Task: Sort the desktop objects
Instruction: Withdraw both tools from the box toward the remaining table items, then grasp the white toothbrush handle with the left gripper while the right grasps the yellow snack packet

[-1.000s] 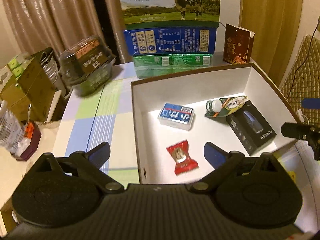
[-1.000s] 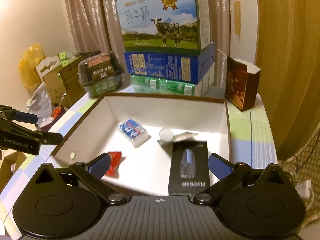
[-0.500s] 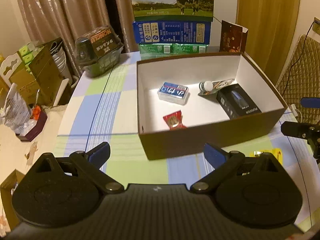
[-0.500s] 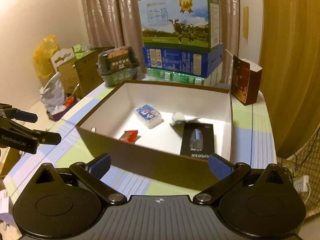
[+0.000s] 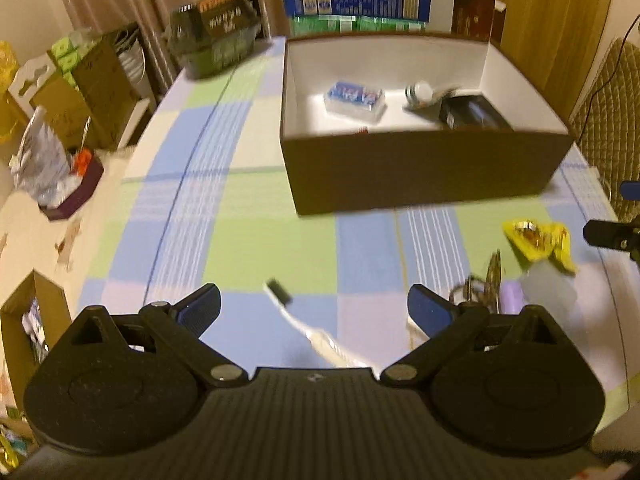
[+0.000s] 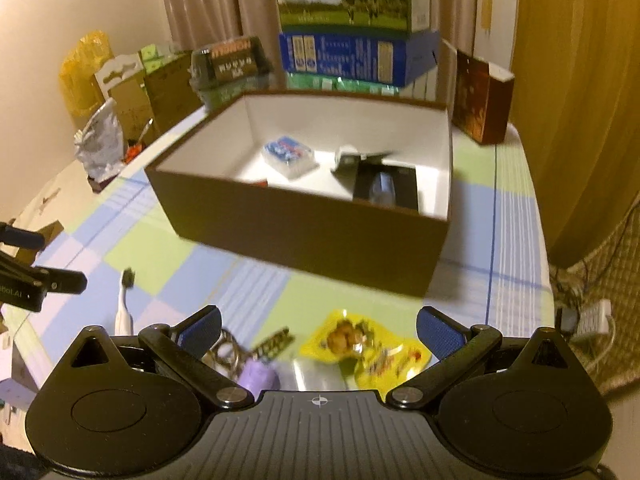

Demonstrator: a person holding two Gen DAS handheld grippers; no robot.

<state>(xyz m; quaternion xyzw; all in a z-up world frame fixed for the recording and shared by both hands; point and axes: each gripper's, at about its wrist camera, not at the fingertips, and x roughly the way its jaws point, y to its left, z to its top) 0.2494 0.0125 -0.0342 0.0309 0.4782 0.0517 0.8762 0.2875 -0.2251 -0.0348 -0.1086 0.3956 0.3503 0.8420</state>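
You are holding both grippers wide open over the table, and neither one is gripping anything. Your left gripper is hanging right over the toothbrush, which is lying on the checked tablecloth between its two fingers. The toothbrush is lying slanted: its dark bristle head is pointing away from you and a bit to the left, and its white handle is running back toward you and to the right, under the gripper body. So its long side is crossing the gap at a slant, and I am guessing you may need to turn your wrist a little so the fingers are closing across the handle. Your right gripper is hanging over the yellow snack packet, with the keys and a purple thing just beside its left finger. The left hand is the nearer one to the toothbrush. The brown box is sitting farther back on the table, well apart from these things, and it is holding a blue and white pack, a small tube, a black box and a bit of red wrapper. Stacked cartons and curtains are standing behind it. The pictures are blurry.
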